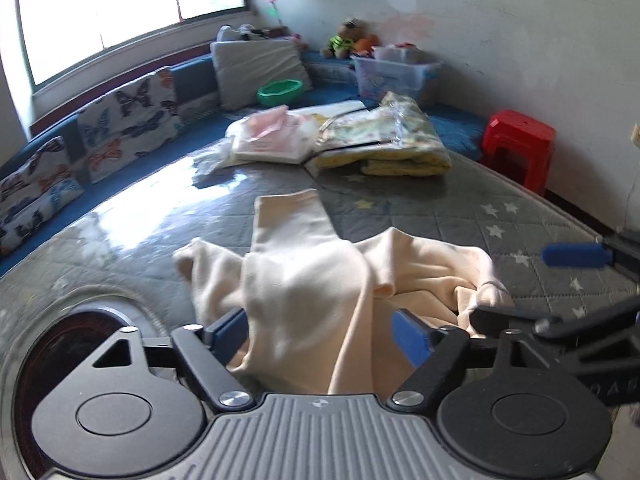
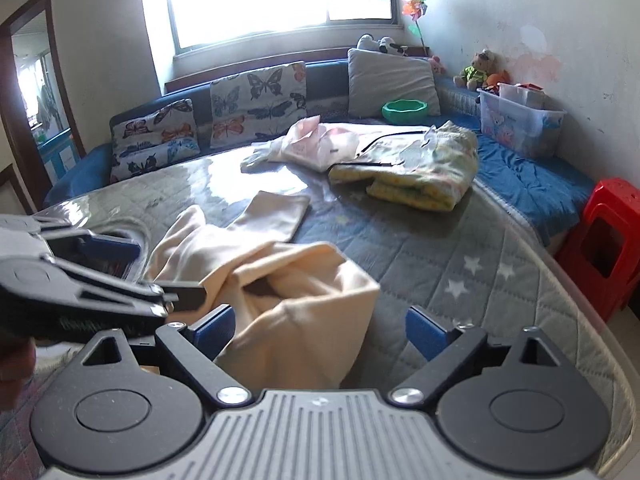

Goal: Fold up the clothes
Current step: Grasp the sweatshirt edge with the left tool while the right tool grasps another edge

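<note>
A cream garment [image 1: 312,280] [image 2: 280,280] lies crumpled on the grey star-print mattress [image 1: 440,208] [image 2: 440,248], one flat part stretching away towards the window. My left gripper [image 1: 320,334] stands wide with a raised bunch of the cream cloth between its blue pads; I see no squeeze on the fabric. In the right wrist view the left gripper [image 2: 148,272] comes in from the left, at the garment's left side. My right gripper [image 2: 320,332] is open: cloth lies against its left finger and its right finger is bare. From the left wrist view the right gripper [image 1: 540,284] sits at the garment's right edge.
A folded yellow-green quilt [image 1: 384,144] [image 2: 420,168] and pink clothes in plastic [image 1: 268,136] [image 2: 316,140] lie farther back on the mattress. Butterfly cushions [image 2: 256,104] line the far side. A clear storage bin [image 2: 520,120] stands in the corner, a red stool [image 1: 520,140] [image 2: 604,240] beside the bed.
</note>
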Motion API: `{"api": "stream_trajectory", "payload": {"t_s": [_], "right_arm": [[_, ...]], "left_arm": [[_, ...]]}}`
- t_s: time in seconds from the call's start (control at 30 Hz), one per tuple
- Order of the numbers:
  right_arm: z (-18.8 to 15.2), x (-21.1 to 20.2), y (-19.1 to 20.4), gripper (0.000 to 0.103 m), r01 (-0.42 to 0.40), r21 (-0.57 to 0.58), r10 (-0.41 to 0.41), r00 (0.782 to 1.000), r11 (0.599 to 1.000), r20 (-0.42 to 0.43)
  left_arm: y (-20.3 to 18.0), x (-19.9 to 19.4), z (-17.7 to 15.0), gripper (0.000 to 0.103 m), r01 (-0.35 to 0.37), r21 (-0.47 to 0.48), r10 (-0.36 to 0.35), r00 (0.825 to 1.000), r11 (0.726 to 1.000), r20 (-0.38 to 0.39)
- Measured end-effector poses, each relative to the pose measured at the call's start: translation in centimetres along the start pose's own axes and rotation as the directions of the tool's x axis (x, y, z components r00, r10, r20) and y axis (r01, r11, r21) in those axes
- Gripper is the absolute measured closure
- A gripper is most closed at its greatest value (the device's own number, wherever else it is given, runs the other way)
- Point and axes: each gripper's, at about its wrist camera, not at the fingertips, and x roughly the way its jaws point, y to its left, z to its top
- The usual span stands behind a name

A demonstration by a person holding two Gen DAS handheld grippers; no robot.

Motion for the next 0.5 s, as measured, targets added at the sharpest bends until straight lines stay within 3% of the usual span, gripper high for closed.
{"api": "stream_trajectory", "payload": {"t_s": [0.1,0.17,0.3,0.37,0.5], "right_arm": [[0.6,0.5,-0.6,0.011,0.009,0.008,-0.009,1.000,1.000,0.002],[0.8,0.6,-1.0,0.011,0.019,0.016,-0.019,1.000,1.000,0.006],[1.0,0.8,-1.6,0.013,0.022,0.025,-0.022,1.000,0.999,-0.002],[0.9,1.0,-1.5,0.013,0.022,0.021,-0.022,1.000,1.000,-0.006],[0.7,1.4,-1.2,0.013,0.013,0.018,-0.013,1.000,1.000,-0.018]], "left_arm": [[-0.2,1.2,0.2,0.034,0.034,0.019,-0.034,0.999,0.999,-0.014],[-0.3,2.0,0.2,0.050,0.051,0.033,-0.050,0.998,0.998,-0.027],[-0.3,2.7,-0.1,0.068,0.083,0.034,-0.082,0.996,0.996,-0.035],[-0.2,2.5,-0.2,0.086,0.096,0.031,-0.095,0.995,0.995,-0.028],[0.5,1.4,-0.6,0.096,0.103,0.012,-0.103,0.995,0.995,0.001]]}}
